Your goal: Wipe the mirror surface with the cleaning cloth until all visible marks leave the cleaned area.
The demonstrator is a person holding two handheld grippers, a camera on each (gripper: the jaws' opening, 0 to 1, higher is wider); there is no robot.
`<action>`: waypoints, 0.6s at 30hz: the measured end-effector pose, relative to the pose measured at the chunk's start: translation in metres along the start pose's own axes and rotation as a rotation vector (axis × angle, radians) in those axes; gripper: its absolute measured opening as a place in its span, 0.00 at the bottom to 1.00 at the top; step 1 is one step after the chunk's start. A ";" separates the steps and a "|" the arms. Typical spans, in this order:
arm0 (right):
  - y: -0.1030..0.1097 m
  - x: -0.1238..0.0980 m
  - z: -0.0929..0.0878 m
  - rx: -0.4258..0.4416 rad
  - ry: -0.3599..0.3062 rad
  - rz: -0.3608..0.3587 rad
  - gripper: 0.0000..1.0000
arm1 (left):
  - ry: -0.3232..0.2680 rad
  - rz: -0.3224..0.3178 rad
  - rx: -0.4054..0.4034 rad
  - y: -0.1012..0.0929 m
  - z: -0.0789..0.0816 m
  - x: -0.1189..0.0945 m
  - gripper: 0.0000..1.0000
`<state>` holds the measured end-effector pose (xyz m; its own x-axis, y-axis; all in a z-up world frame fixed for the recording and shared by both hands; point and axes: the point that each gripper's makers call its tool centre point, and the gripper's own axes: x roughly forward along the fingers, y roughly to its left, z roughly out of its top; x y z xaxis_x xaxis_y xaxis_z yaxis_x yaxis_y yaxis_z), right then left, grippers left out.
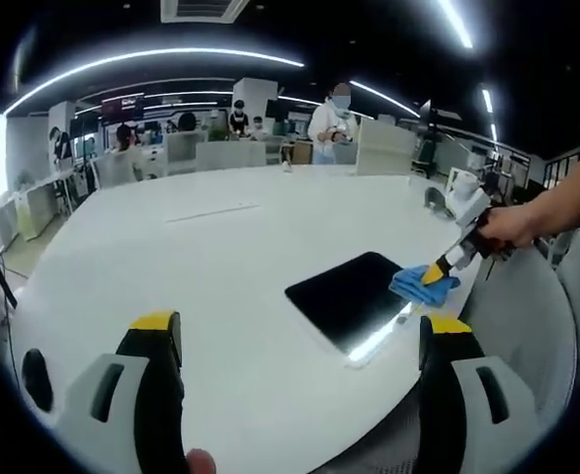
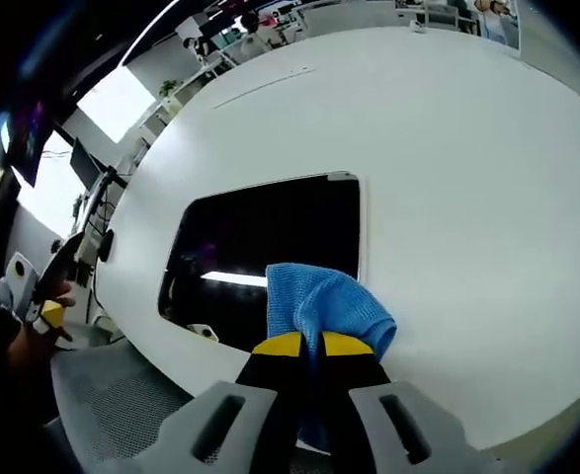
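Note:
A dark rectangular mirror [image 1: 354,293] [image 2: 270,247] lies flat on the white table [image 1: 210,257] [image 2: 467,168], reflecting a ceiling light strip. My right gripper [image 2: 314,344] [image 1: 436,274] is shut on a blue cleaning cloth [image 2: 324,301] [image 1: 420,286], which rests on the mirror's edge. In the left gripper view that cloth sits at the mirror's right corner, held by a person's hand. My left gripper [image 1: 294,331] hangs open above the near table edge, short of the mirror, with nothing between its jaws. It is also seen at far left [image 2: 42,306] in the right gripper view, too small to judge.
The round white table is broad and bare beyond the mirror. Chairs [image 1: 230,153] and people [image 1: 334,118] stand behind its far side. A white device [image 1: 462,193] sits at the table's right rim. Grey mesh chair backs [image 2: 102,405] lie below the near edge.

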<state>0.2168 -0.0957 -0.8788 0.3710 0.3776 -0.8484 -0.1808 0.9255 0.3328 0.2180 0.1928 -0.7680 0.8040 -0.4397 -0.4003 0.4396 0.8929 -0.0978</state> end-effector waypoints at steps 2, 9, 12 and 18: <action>0.001 0.001 0.000 0.002 0.002 0.006 0.00 | -0.002 -0.009 -0.002 -0.003 0.000 0.003 0.99; 0.001 0.001 0.000 0.000 0.008 0.012 0.00 | -0.010 -0.011 -0.005 -0.013 0.009 0.006 0.99; 0.000 0.001 0.000 0.003 0.011 0.018 0.00 | -0.014 -0.006 -0.002 -0.009 0.011 0.008 0.99; 0.000 0.002 0.000 0.000 0.006 0.014 0.00 | -0.025 0.005 0.008 -0.006 0.017 0.008 0.99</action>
<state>0.2171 -0.0948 -0.8805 0.3628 0.3902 -0.8462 -0.1859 0.9202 0.3446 0.2285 0.1825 -0.7550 0.8160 -0.4372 -0.3781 0.4381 0.8945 -0.0888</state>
